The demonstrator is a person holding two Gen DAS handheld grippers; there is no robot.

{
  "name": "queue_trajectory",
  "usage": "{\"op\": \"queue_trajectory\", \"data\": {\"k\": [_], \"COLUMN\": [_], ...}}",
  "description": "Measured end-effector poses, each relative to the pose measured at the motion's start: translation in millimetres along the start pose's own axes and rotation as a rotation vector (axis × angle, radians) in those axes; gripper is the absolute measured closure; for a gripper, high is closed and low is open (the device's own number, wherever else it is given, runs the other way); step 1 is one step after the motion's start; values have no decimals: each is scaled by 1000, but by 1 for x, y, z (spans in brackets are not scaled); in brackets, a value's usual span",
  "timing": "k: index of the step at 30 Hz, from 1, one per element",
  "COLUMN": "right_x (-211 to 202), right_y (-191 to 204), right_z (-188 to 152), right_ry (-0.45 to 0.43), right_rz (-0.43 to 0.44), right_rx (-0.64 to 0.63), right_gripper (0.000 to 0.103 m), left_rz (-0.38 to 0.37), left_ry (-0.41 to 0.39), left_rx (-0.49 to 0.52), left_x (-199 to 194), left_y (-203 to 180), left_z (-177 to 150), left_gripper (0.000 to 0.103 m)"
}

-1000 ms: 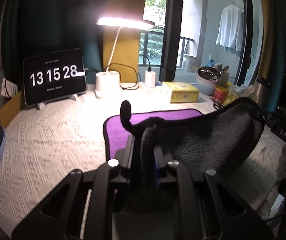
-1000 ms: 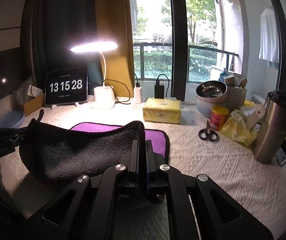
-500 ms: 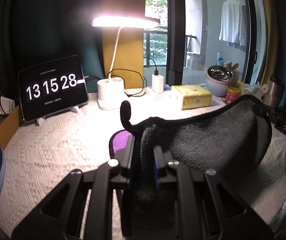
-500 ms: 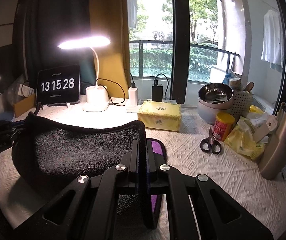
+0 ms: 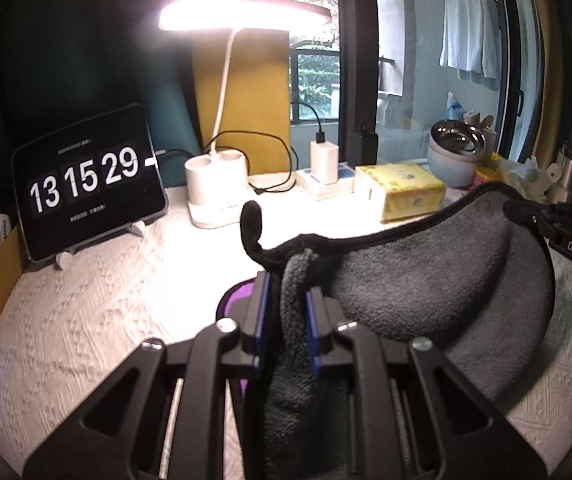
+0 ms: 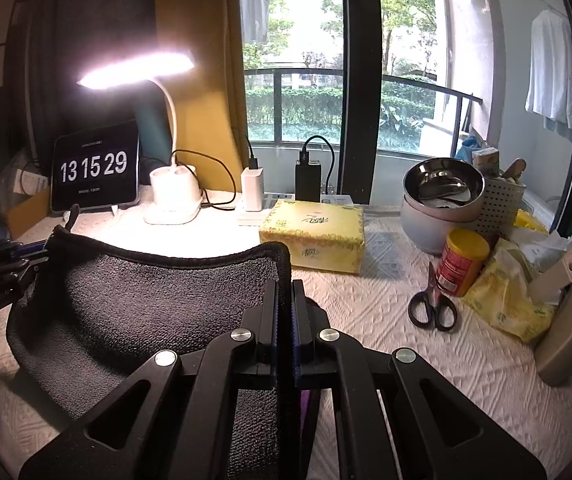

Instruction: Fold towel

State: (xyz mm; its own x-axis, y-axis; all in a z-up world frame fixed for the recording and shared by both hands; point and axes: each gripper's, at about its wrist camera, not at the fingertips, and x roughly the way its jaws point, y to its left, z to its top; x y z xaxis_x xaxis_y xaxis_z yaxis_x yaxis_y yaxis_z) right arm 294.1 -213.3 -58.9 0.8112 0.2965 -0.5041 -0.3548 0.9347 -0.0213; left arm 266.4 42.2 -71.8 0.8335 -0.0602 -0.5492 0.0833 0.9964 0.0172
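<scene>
Left gripper (image 5: 286, 300) with fingers (image 5: 257, 312) clamped on a bunched corner of the towel (image 5: 425, 292), grey pile facing the lens, black hem arching away to the right of the fingers. Hanging loop (image 5: 250, 222) of the towel standing up just ahead of the fingertips. Purple face of the towel peeking out low, left of the fingers, lying on the tabletop (image 5: 98, 300).

Right gripper (image 6: 284, 308) with fingers (image 6: 270, 320) pressed together on the other corner of the towel (image 6: 158, 300), hem running off to the left toward the opposite gripper. Cloth held up between the two, sagging in the middle.

Beyond the right fingers: yellow tissue box (image 6: 313, 236). To their right: scissors (image 6: 431, 304). Far ahead on the left: clock display (image 6: 94, 168) and lit desk lamp (image 6: 134, 70).
</scene>
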Motion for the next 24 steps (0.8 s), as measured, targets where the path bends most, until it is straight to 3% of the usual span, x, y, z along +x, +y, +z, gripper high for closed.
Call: {"op": "queue_trajectory", "data": {"k": [11,18,24], "right_x": [30,54,73], "right_y": [0,1,4], "right_z": [7,5,3], "right_ry": [32,110,176], "right_rz": [-19,-47,-68], "right_rx": [-15,-16,-63], "right_gripper": [97,97,97], "left_rz": [-16,-26,31], "left_ry": [75,130,168], "left_rx": [-40,-78,-49], "left_x": [37,56,72], "left_y": [11,17,15], "left_z": [4,3,0], "left_gripper": [86,86,83]}}
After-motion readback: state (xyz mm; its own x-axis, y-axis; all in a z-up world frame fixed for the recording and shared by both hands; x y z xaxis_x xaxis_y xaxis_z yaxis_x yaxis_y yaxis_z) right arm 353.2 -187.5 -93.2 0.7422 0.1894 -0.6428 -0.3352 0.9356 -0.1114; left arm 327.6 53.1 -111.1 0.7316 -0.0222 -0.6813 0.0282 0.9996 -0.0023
